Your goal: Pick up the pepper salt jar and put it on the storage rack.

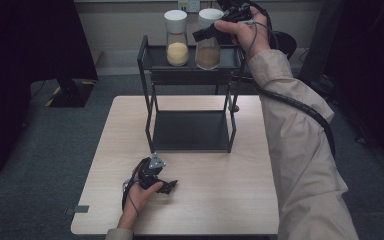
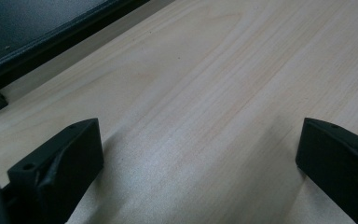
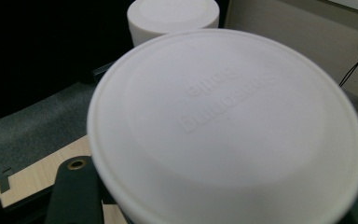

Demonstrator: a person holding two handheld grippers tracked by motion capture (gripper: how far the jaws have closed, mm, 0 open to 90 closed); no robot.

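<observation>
Two glass jars with white lids stand on the top shelf of a black two-level rack [image 1: 148, 75]. The left jar [image 1: 177, 46] holds pale yellow grains. The right jar [image 1: 208, 54] holds brown grains, and my right gripper [image 1: 207, 34] is shut on its neck just under the lid. In the right gripper view that lid [image 3: 228, 121] is close above one black finger [image 3: 72, 191], with the other jar's lid [image 3: 172, 16] behind it. Whether the held jar's base touches the shelf I cannot tell. My left gripper [image 1: 169, 186] rests on the table, open and holding nothing [image 2: 199, 140].
The light wooden table [image 1: 220, 195] carries the rack at its far half. The rack's lower shelf [image 1: 190, 131] is bare, and its corner is in the left gripper view [image 2: 37, 32]. A cable hangs from the right gripper along the sleeve [image 1: 300, 107]. Dark furniture stands at both sides.
</observation>
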